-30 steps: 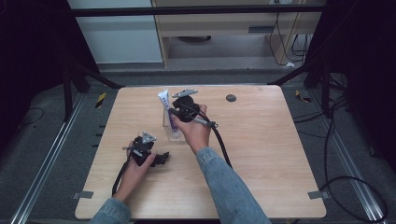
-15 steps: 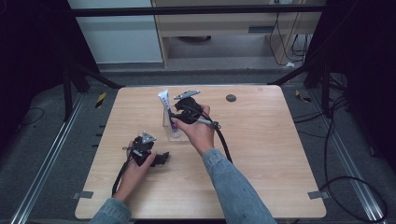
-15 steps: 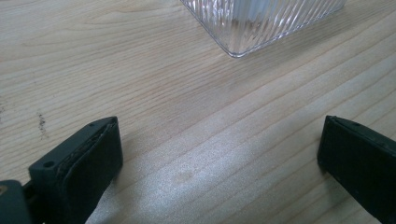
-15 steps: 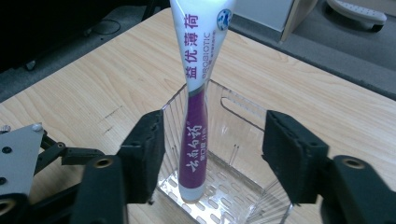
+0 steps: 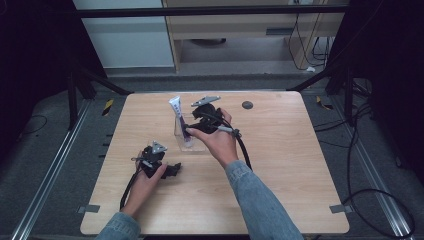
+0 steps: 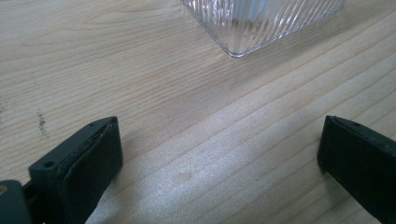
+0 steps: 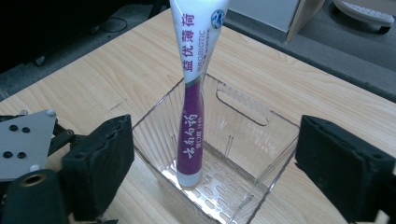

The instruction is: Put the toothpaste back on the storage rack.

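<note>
A toothpaste tube (image 7: 191, 126), white at the top and purple below, stands cap-down and leaning in a clear ribbed plastic basket (image 7: 261, 186). In the high view the tube (image 5: 176, 107) pokes out of the basket (image 5: 192, 145) near mid-table. My right gripper (image 7: 219, 156) is open, its jaws wide apart on either side of the basket and touching nothing. A hand holds the right gripper (image 5: 194, 127) just right of the basket. My left gripper (image 5: 171, 169) rests on the table in front of the basket. In its own view, the left gripper (image 6: 219, 154) is open over bare wood.
The wooden table (image 5: 290, 165) has a small dark round disc (image 5: 247, 105) near its far edge. A corner of the basket (image 6: 252, 28) lies just beyond the left jaws. Cables trail from both grippers toward the near edge.
The right hand has shifted very slightly to the right. The tube, the basket and the left gripper have stayed where they were.
</note>
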A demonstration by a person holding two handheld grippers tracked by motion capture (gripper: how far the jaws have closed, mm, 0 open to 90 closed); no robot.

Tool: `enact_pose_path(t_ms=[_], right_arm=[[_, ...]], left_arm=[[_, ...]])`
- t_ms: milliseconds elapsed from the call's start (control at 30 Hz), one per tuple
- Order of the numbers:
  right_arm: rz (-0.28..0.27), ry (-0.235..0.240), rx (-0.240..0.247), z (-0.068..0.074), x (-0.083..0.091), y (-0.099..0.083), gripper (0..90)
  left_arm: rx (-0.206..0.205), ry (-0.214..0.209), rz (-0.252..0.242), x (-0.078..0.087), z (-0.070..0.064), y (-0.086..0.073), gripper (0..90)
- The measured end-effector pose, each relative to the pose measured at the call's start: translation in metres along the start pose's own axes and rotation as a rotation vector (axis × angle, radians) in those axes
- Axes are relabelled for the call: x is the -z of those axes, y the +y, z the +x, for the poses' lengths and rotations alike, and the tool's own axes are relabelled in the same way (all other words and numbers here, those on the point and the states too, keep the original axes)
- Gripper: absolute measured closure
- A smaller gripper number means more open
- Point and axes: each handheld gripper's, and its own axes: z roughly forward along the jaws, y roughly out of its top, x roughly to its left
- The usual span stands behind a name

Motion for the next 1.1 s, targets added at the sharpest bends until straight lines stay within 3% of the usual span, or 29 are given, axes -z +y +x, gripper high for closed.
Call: enact_pose_path(t_ms=[167,533,767,1100], right_arm=[[0.006,-0.015,0.015,-0.003,0.008,0.000,7.9],[-0.010,-0.027,0.047,-0.010,0.024,-0.006,10.6],[-0.033,-0.045,0.028,-0.019,0.033,-0.013,10.4],[-0.018,-0.065,0.033,-0.030,0.041,-0.022,9.5]], left_arm=[[0.000,0.000,0.000,0.000,0.000,0.000,0.0],[-0.003,0.000,0.002,0.000,0.000,0.000,0.0],[-0.002,-0.001,0.002,0.000,0.000,0.000,0.0],[-0.002,0.000,0.002,0.000,0.000,0.000,0.0]])
